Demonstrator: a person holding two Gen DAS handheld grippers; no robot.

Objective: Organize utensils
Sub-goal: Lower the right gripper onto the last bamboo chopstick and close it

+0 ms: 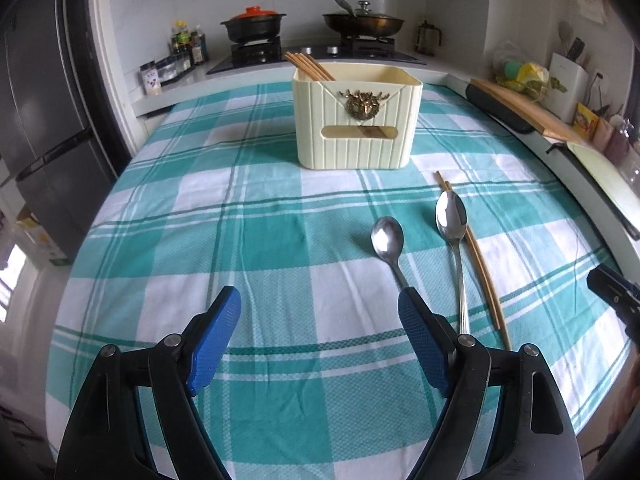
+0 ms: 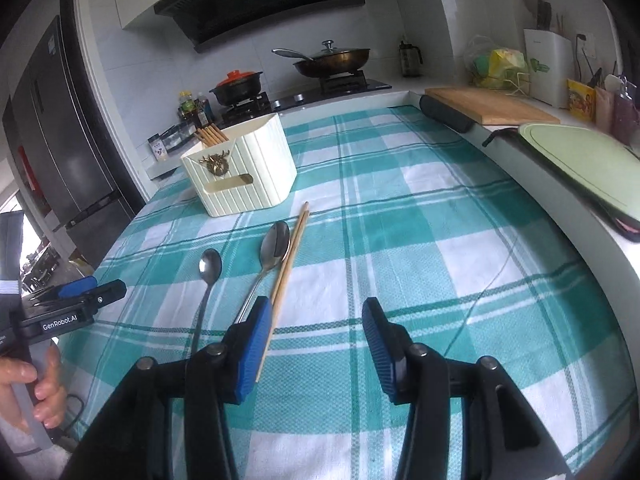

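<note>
Two spoons (image 1: 416, 240) and chopsticks (image 1: 476, 256) remain on the cloth. Both grippers, left (image 1: 320, 320) and right (image 2: 312, 340), stand open and empty. Better to pinch one handle low, then lift toward the holder (image 1: 354, 116).

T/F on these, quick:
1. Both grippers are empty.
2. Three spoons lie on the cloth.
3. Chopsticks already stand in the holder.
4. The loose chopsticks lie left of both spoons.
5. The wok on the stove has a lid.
1. True. The left gripper and right gripper have nothing between their fingers.
2. False. Two: a small spoon and a large spoon.
3. True. Several chopsticks stick out of the holder at its left end.
4. False. The loose chopsticks lie right of the spoons, tucked against the large one.
5. True. The wok has a glass lid.
</note>
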